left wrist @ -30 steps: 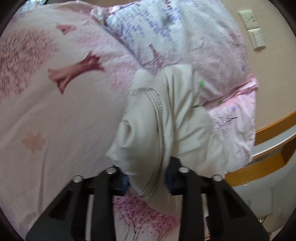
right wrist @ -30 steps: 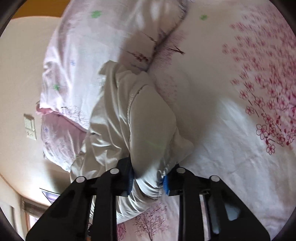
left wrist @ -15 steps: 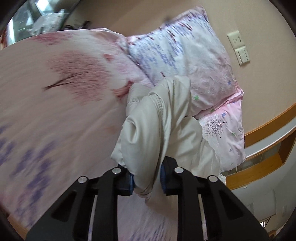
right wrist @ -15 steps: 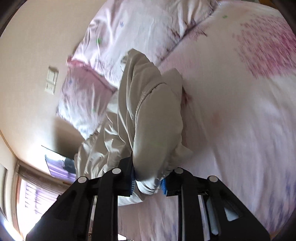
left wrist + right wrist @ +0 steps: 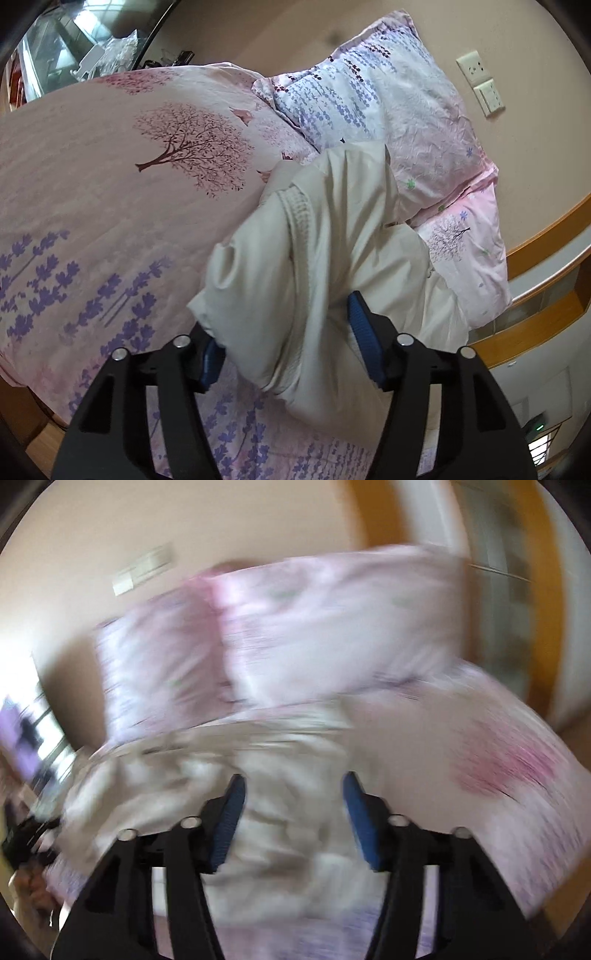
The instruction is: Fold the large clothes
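The right wrist view is heavily smeared; the right gripper (image 5: 293, 812) has its blue pads spread apart over a pale heap, apparently the garment (image 5: 258, 775), with nothing between them. In the left wrist view the cream garment (image 5: 314, 266) lies bunched on the bed cover (image 5: 110, 203) against the pillows (image 5: 388, 110). The left gripper (image 5: 284, 332) stands wide around a thick fold (contact at the left pad is hidden). Bed cover lies bare to the left.
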Demonstrator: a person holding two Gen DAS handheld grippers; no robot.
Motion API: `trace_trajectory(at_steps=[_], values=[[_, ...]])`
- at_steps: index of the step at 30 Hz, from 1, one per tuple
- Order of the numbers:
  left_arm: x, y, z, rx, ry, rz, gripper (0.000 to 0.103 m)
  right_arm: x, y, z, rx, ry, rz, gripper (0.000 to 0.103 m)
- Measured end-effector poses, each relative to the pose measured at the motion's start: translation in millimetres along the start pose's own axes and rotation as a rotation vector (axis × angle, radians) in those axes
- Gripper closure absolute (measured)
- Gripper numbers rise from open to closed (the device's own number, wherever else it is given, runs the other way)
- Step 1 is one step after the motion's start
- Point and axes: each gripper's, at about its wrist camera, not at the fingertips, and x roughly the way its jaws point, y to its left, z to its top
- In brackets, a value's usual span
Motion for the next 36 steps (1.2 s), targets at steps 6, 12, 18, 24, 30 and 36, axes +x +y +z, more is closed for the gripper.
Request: trace_trajectory(at_steps=[6,12,18,24,30,36], values=[[4,-5,-1,0.018,-0.006,0.026,0.037,68,90,14,-0.184,0.162,0.165,0.079],[7,-1,0,0.001,-0.002,0.025,0.037,110,115,11,-0.196,0.308,0.161,0.079],[11,0,1,-0.013,-0.008,0.012,0.037,133,111,-8,-0.185,0.433,0.146,0.079],[8,-7,3,0.013,-0.036,0.008,0.044,136,112,-14,-0.196,0.444,0.135,0.079],[-6,-39,7,0.125,-0.106,-0.019,0.062,141,115,-16,-0.198,0.447,0.11,0.078],[-19,-83,6,0.272,-0.172,-0.078,0.064,146,117,-18,-0.211,0.463,0.087,0.078]])
